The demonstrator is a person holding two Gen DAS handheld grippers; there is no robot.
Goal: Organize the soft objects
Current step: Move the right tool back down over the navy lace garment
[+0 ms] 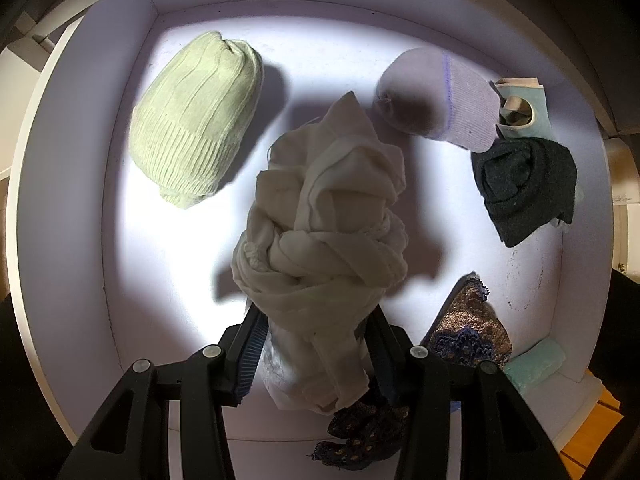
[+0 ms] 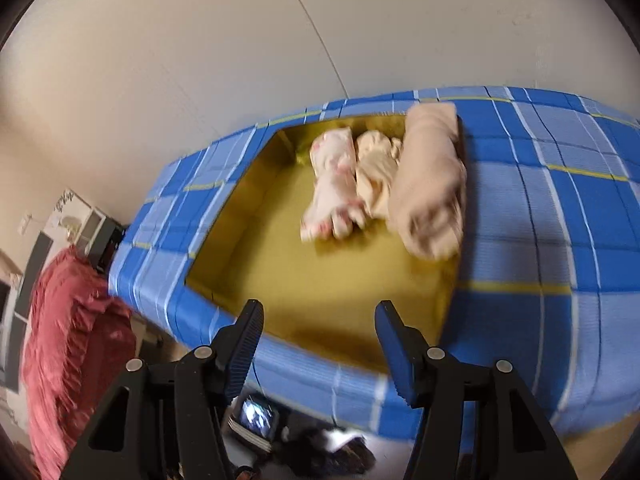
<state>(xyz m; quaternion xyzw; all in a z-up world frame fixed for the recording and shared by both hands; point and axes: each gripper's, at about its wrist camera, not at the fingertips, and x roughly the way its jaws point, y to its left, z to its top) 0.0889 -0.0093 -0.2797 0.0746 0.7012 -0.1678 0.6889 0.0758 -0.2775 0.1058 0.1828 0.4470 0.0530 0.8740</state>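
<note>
Rolled cloths lie inside the plaid bin.

A home, most likely a bedroom. A white drawer holds a green knit hat, rolled socks and other small garments, while a blue plaid fabric storage box contains rolled clothes beside a plain wall and a red ruffled cloth.

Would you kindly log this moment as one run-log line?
left claw: shut on cream knotted cloth, above white bin | right claw: open, empty, over blue plaid bin | three rolled cloths inside
</note>
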